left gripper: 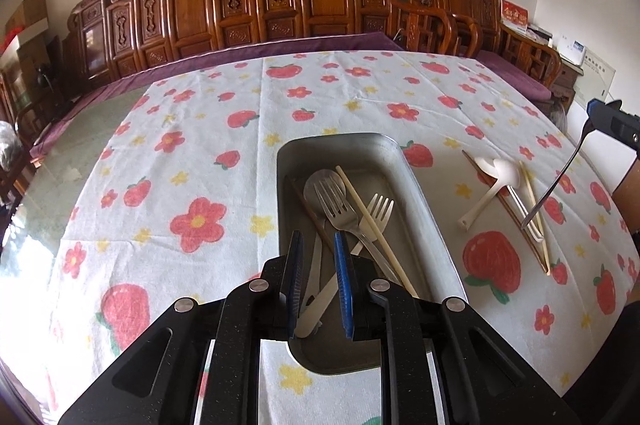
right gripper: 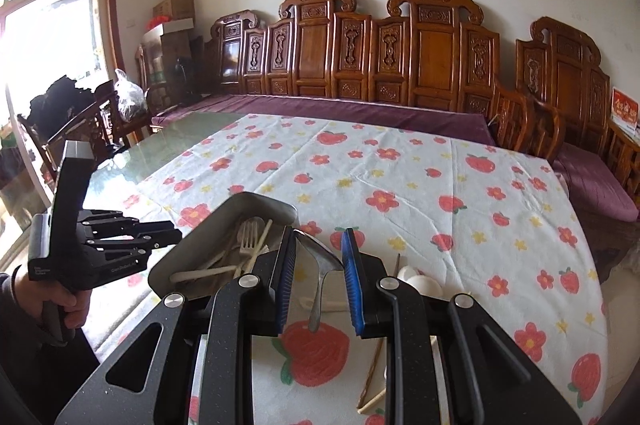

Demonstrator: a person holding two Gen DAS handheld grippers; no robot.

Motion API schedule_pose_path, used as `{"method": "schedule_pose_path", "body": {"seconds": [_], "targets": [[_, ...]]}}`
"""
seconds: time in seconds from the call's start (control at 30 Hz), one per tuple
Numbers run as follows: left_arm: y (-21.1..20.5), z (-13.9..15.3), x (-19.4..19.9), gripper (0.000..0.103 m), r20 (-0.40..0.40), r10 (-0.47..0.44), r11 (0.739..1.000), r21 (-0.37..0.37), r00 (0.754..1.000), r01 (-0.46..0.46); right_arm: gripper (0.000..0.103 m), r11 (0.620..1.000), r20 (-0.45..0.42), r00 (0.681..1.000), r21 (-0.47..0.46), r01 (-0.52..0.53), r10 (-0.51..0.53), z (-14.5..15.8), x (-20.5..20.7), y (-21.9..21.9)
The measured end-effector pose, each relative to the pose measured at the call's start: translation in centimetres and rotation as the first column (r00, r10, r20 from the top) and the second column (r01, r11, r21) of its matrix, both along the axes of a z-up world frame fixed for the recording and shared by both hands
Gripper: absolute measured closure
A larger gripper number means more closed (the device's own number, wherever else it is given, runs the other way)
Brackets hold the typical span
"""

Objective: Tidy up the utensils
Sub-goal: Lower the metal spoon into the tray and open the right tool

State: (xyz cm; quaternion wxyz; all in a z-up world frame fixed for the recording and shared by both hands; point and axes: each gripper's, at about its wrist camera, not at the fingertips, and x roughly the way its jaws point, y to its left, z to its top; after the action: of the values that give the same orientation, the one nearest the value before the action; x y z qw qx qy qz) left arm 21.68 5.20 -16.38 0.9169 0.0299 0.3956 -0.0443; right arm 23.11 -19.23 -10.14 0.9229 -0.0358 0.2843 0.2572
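Hovering over the near end of the metal tray (left gripper: 424, 193), the left hand-held gripper (left gripper: 320, 285) stands narrowly parted with nothing pressed between its blue pads. Inside the tray lie a spoon, two forks (left gripper: 340, 209), a pale chopstick (left gripper: 372, 225) and a dark one, loosely crossed. Right of the tray, on the flowered tabletop (left gripper: 200, 129), a small heap is left: a white ladle-spoon (left gripper: 496, 181) and more chopsticks. Above that heap the right hand-held gripper (right gripper: 320, 277) grips a steel spoon (right gripper: 320, 265) by its bowl, with the handle hanging free. I judge the spoon light, rigid and slick; held at the bowl it could swing or slip, so a grip nearer the neck would steady it. The chopsticks are thin and likely to roll, best pinched mid-length.
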Motion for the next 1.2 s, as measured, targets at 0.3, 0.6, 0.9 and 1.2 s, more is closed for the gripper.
{"method": "schedule_pose_path", "body": {"seconds": [0.3, 0.6, 0.9, 1.2], "targets": [[3.1, 1.3, -0.3, 0.088, 0.025, 0.048, 0.998, -0.031, 0.999, -0.047, 0.077, 0.998, 0.019, 0.997, -0.004, -0.07, 0.07, 2.9, 0.8, 5.6], [6.2, 2.3, -0.2, 0.088, 0.045, 0.105, 0.992, -0.078, 0.993, -0.101, 0.077, 0.988, -0.06, 0.987, -0.028, -0.151, 0.149, 0.4, 1.3, 12.0], [7.2, 2.9, -0.3, 0.089, 0.057, 0.125, 0.988, -0.1, 0.99, -0.119, 0.077, 0.983, -0.177, 0.969, -0.033, -0.182, 0.173, -3.8, 1.8, 14.2], [6.7, 2.8, -0.2, 0.088, 0.056, 0.115, 0.989, -0.096, 0.992, -0.109, 0.098, 0.988, -0.263, 0.956, -0.042, -0.148, 0.132, -5.8, 4.7, 14.0]]}}
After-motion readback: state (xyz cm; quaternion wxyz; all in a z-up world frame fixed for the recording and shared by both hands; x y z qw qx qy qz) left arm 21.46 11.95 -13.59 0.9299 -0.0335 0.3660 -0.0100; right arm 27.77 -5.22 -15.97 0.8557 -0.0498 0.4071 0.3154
